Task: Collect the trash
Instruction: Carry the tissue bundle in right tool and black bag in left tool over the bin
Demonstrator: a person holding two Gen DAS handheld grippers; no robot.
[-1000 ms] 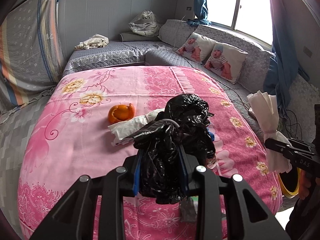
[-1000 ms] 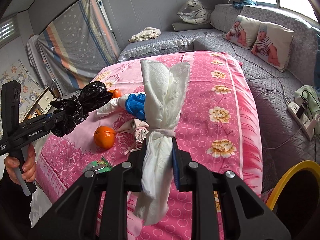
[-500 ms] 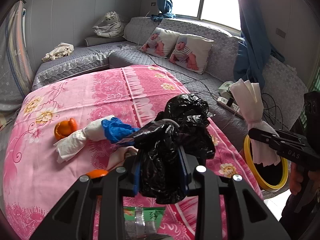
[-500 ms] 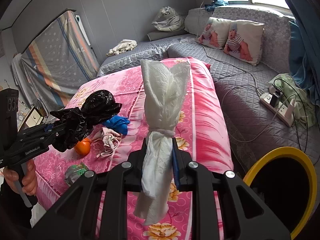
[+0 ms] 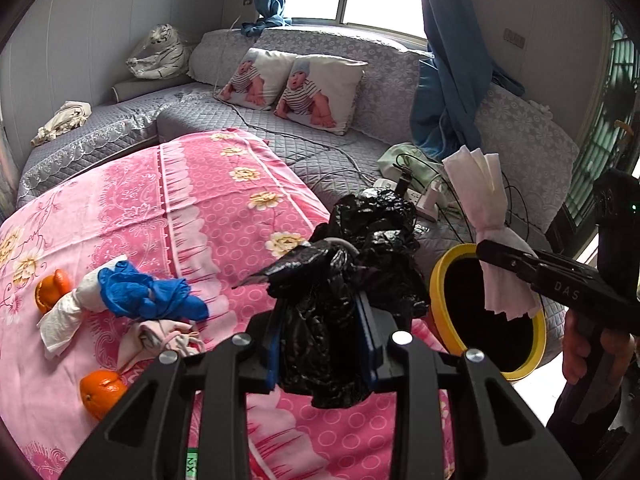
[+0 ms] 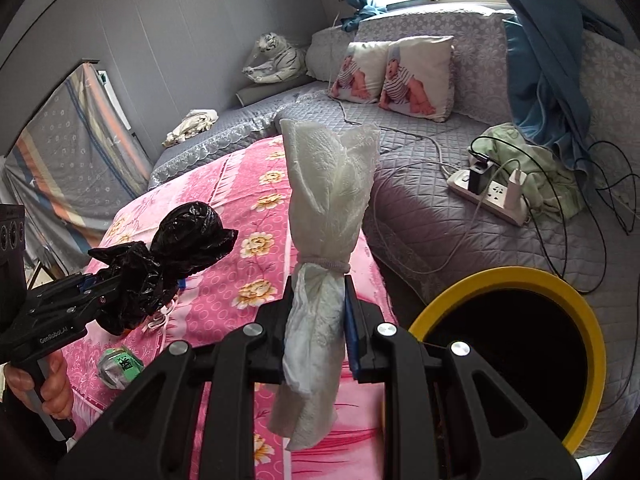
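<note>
Squeezing a crumpled black bag [image 5: 352,280], the left gripper [image 5: 324,344] hangs over the pink bed's edge [image 5: 224,200]. The right gripper [image 6: 318,320] pinches one tied white tissue bundle [image 6: 328,200] tight beside the yellow-rimmed bin [image 6: 560,284], whose mouth is wide open. Two oranges [image 5: 100,392] lie on the bed.

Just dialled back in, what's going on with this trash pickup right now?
A person carries a load in each hand. The left hand-held gripper is shut on a crumpled black plastic bag; the right hand-held gripper is shut on a tied white tissue bundle. Both are near the yellow-rimmed bin beside the pink bedspread. Nothing is dropped in yet. A blue glove, oranges and more tissue lie on the bedspread.
</note>
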